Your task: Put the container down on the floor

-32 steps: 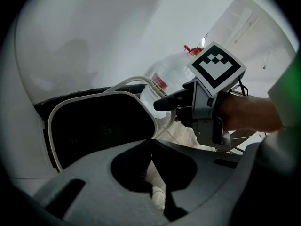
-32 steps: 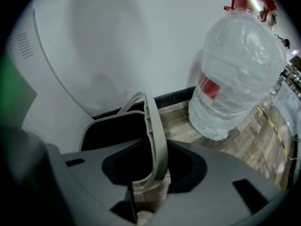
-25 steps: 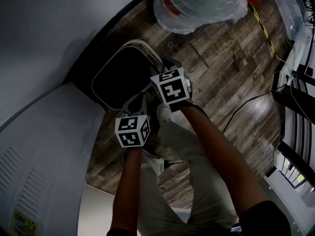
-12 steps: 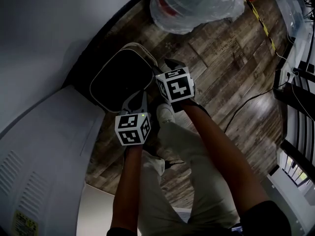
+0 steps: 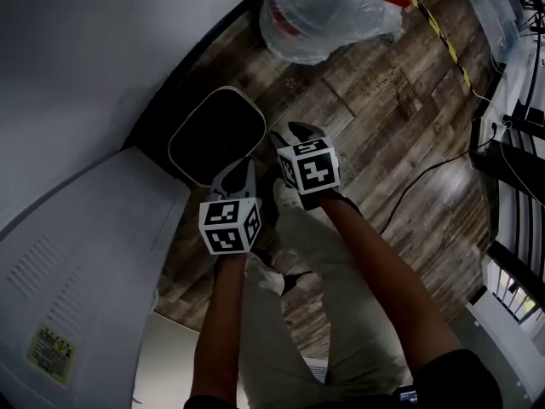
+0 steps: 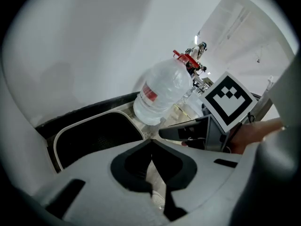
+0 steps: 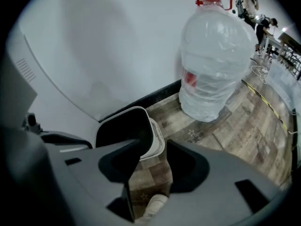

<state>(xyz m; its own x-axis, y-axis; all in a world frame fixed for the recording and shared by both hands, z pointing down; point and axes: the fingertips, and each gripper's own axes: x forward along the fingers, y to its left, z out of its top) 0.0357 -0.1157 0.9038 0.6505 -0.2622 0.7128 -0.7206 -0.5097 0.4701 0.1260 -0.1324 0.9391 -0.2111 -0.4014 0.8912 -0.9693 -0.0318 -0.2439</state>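
Newly open right tongs [image 7: 155, 149], now off container [image 5: 213, 135]

Looks like a lab or workroom: plank floor [image 5: 400, 100] marked with yellow-black tape [image 5: 451, 58], loose cable [image 5: 426, 177], clear storage bin [image 5: 502, 7], big water jug [image 5: 324, 15], white vented appliance [image 5: 77, 288] by bare wall [image 5: 85, 41].

Container [image 5: 217, 135] — black inside, cream-white rim. Floor [image 5: 400, 118]: brown-grey wood-plank pattern, with yellow-black striped tape [image 5: 444, 48] across it. Water jug [image 5: 328, 11] clear, with a red label band, red cap and red handle. Cubes on left gripper [image 5: 236, 175] and right gripper [image 5: 294, 135] — black squares on white; gripper bodies grey, jaw insides black. Trousers [image 5: 298, 313] beige. Wall [image 5: 102, 41] plain pale grey. White appliance [image 5: 77, 254] carries a yellow label. Cable [image 5: 426, 177] black.
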